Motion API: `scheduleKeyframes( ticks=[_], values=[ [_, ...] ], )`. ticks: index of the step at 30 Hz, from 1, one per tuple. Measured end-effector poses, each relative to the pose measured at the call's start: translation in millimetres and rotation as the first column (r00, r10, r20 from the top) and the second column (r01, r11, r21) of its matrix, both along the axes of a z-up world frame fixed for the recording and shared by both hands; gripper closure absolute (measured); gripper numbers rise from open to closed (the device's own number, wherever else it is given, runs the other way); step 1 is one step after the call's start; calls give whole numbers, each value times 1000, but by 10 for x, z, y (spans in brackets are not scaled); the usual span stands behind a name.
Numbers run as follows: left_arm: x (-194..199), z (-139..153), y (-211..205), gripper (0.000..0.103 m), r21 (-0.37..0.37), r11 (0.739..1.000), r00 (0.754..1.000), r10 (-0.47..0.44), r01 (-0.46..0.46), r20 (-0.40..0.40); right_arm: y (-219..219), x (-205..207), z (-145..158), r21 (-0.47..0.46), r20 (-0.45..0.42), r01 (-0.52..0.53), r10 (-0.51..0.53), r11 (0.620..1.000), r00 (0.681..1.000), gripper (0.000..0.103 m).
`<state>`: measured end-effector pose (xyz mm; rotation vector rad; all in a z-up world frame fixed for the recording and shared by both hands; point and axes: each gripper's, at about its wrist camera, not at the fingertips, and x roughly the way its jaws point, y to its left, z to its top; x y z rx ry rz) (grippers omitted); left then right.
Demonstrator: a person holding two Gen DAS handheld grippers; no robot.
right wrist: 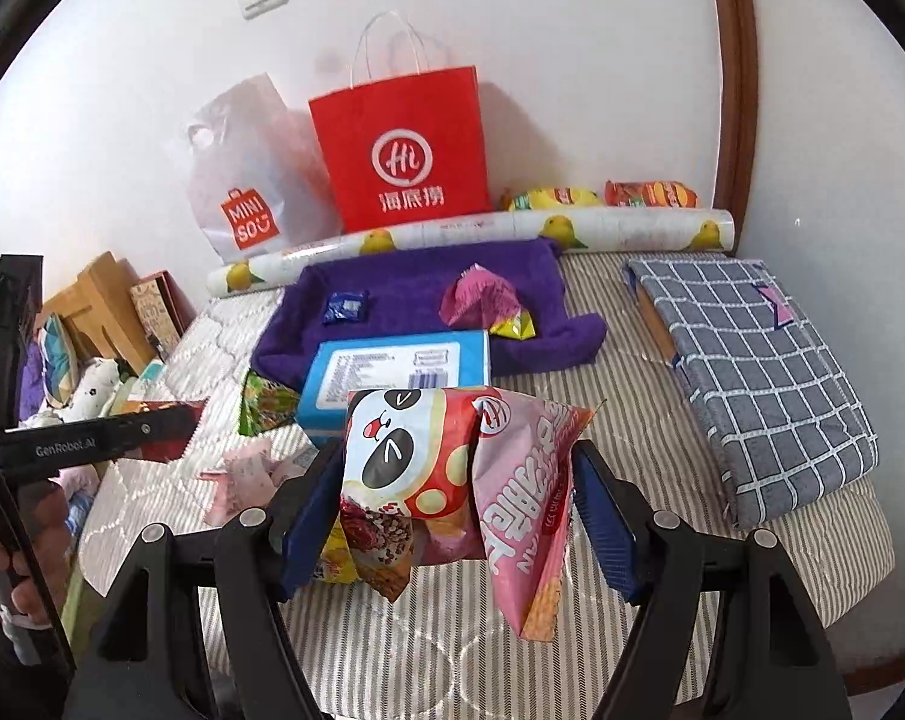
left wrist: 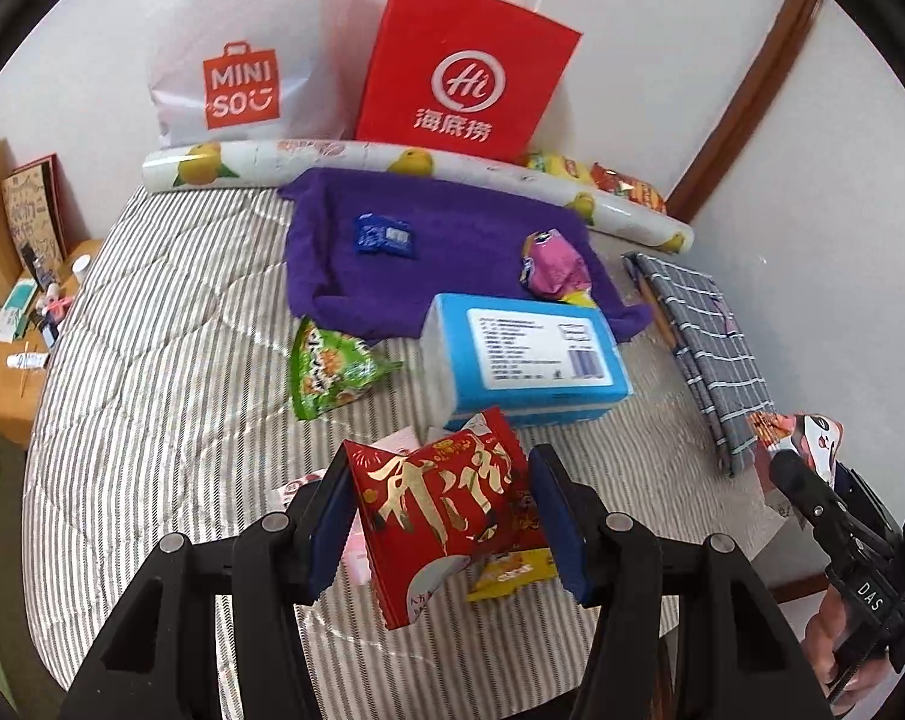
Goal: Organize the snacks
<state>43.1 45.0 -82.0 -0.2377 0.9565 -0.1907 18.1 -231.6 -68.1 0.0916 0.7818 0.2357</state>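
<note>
Left gripper (left wrist: pixel 443 525) pitched down toward 12 o'clock, my jaws clamped on packet. Right gripper (right wrist: pixel 458 501) at my 3 o'clock, likewise clamped.

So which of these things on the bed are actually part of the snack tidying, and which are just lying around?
Part of the job:
- red packet in the left hand-held gripper
- panda packet in the right hand-held gripper
- green packet
- small blue packet
- pink packet

Just lying about:
- blue box
- checked cloth
- lemon-print roll
</note>
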Motion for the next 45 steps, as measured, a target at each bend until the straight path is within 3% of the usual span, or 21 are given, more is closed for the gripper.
scheduleKeyframes(
  ticks=[20, 35, 45],
  values=[
    [127, 339, -269, 49, 5, 998, 997, -64, 64, 49, -145, -73, 321, 26, 96, 18, -20, 999, 995, 30],
    [457, 239, -430, 49, -8, 996, 996, -92, 92, 19, -255, 190, 190, 63, 64, 12, -16, 998, 998, 30],
    [812, 77, -446, 49, -28, 995, 995, -94, 94, -12, -262, 671, -30, 89, 12, 2, -3, 996, 1000, 30]
  ],
)
